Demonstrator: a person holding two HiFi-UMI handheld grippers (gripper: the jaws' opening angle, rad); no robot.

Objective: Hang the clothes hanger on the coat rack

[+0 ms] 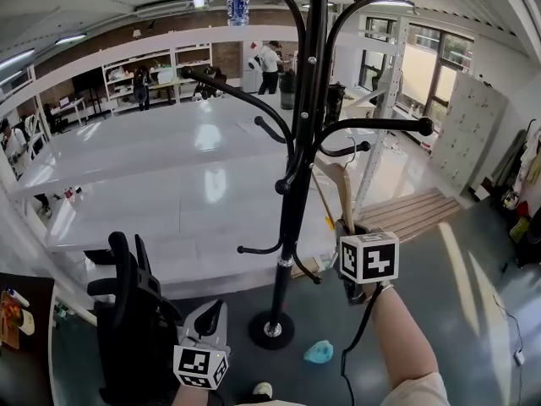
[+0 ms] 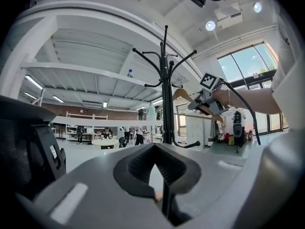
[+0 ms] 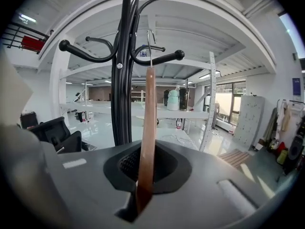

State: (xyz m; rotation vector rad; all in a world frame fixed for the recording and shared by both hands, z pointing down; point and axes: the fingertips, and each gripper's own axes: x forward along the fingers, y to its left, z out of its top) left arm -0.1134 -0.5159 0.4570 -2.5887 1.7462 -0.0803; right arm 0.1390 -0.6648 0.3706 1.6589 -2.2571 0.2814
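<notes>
- The rack (image 1: 297,184) is standing in the middle on a round base. Open grey floor is lying to its right and near side.
- A white shelf (image 1: 169,167) is running close behind the rack. Its long edge is closing off the far left.
- A black chair (image 1: 127,311) is crowding the near left, just beside the left gripper (image 1: 213,311).
- The rack's curved arms are spreading out over the hanger (image 1: 342,194), and ball tips are ending them.
- The right gripper (image 1: 346,228) is pinching the hanger's flat wooden body, jaws tight on it, to the right of the pole.
- The hanger's thin metal hook is rising close to a short arm. I cannot tell whether they are touching.
- The left gripper's jaws are sitting together with nothing between them, pointing at the pole.
- Black-and-white square markers are showing on both grippers' cubes.
- A clear bottle (image 1: 238,0) is standing on the shelf's top, its blue label too small to read.
- A slatted wooden pallet (image 1: 414,211) is lying far right, before pale lockers (image 1: 469,134).
- A small teal thing (image 1: 319,352) is lying on the floor near the base.
</notes>
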